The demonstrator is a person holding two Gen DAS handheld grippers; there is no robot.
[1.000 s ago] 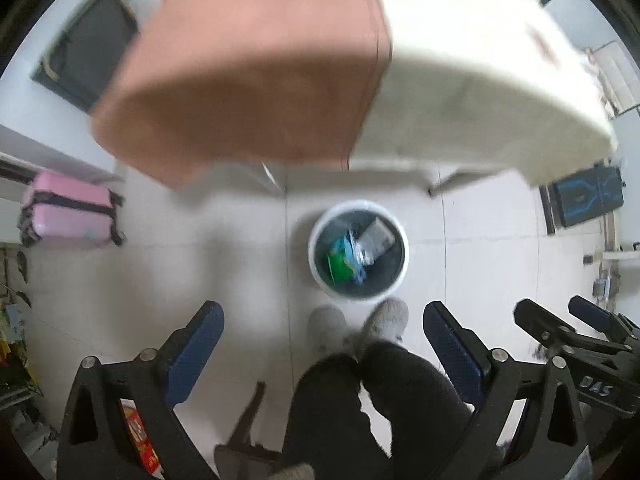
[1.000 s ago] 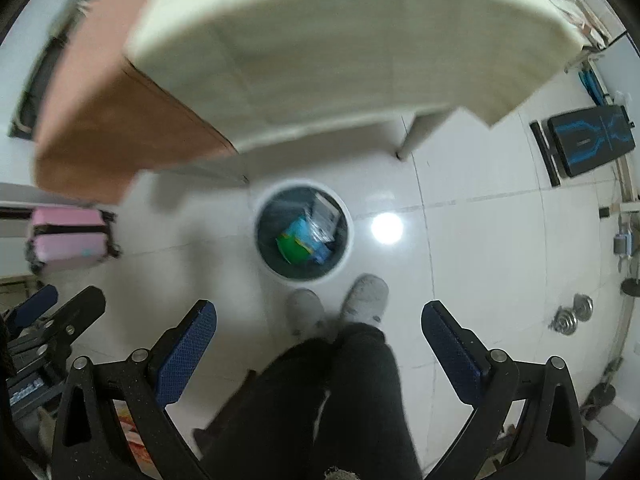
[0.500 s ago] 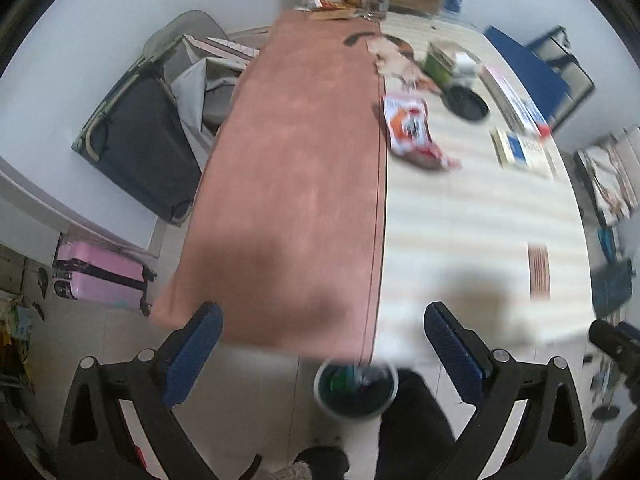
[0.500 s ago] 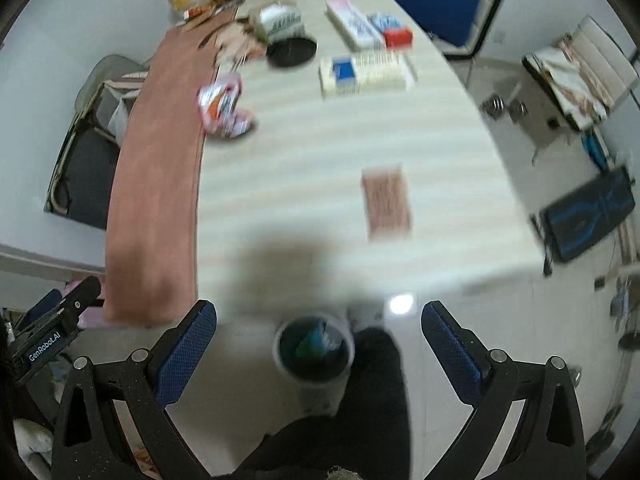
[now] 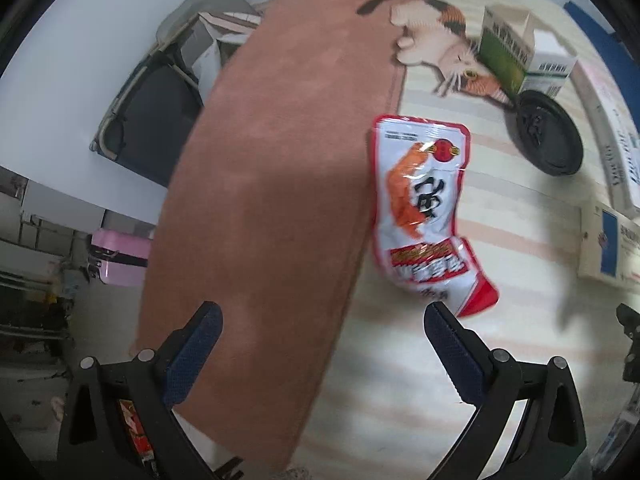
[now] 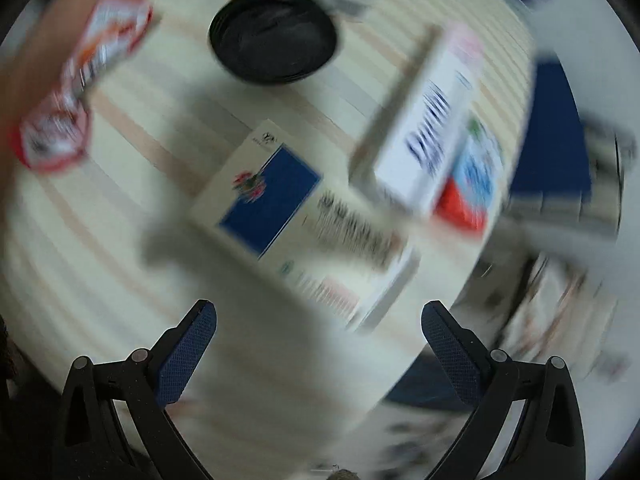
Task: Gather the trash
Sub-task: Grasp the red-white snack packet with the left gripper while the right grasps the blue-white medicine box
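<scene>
On the left side of the surface (image 5: 400, 400) lies a long brown cloth (image 5: 272, 184). Off past its left edge are a dark folded chair (image 5: 160, 112) and a pink suitcase (image 5: 120, 256) on the floor. Just right of the cloth lies the trash: a red and white snack wrapper (image 5: 424, 212), flat and a bit crumpled, with one edge touching the cloth. The left hand-held gripper (image 5: 320, 344) hangs near it with its two blue pads spread wide and nothing between them. The wrapper's near corner sits just beside the right pad.

Farther right and far back are a cat picture (image 5: 444, 40) on the surface, a green and white carton (image 5: 508, 48), and a black round lid (image 5: 548, 132). Then comes a flat white box with a blue patch (image 6: 296, 216), a taller white box with blue letters (image 6: 432, 128), and a small red and blue pack (image 6: 472, 184). The right hand-held gripper (image 6: 320, 340) is over the flat white box, also spread wide and holding nothing.

I think the job is only partly done. The wrapper is not picked up yet, and the left hand-held gripper looks ready to go for it. I cannot tell if the boxes are trash too.

No bin shows in either view. The right view is very blurry, so the words on the boxes are hard to read. The far end of the surface is cut off.
</scene>
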